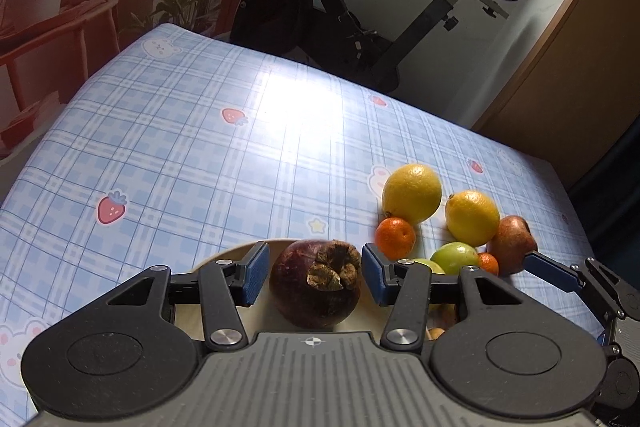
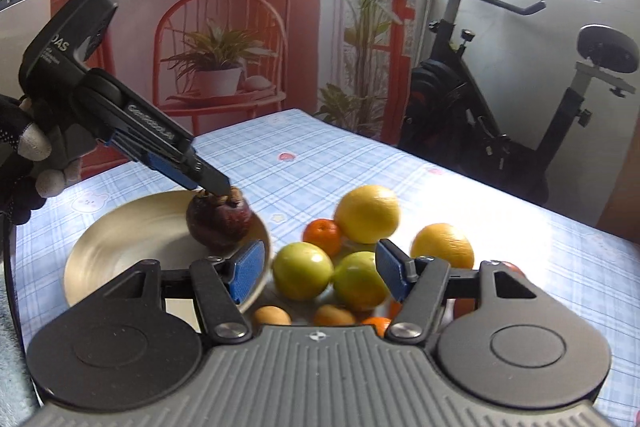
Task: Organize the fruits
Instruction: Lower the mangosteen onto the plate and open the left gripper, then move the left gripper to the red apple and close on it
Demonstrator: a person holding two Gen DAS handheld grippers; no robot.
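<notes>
While fruit crowds the lower right, the left gripper (image 1: 311, 278) brackets a mangosteen (image 1: 315, 285) on the plate (image 2: 132, 235).
Its pads stand slightly clear of the skin; the right gripper (image 2: 320, 273) gapes, holding nothing.

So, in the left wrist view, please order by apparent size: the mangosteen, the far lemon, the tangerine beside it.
1. Mangosteen, though it is nearest the camera, so this is unsure.
2. Far lemon.
3. Tangerine, clearly smallest.

Each camera sits close behind its own gripper, looking forward and down across the checked table (image 1: 180, 131). Both views share the mangosteen (image 1: 315, 283) on the plate (image 2: 132, 247), the fruit pile and the exercise bike (image 2: 500, 115) behind.
</notes>
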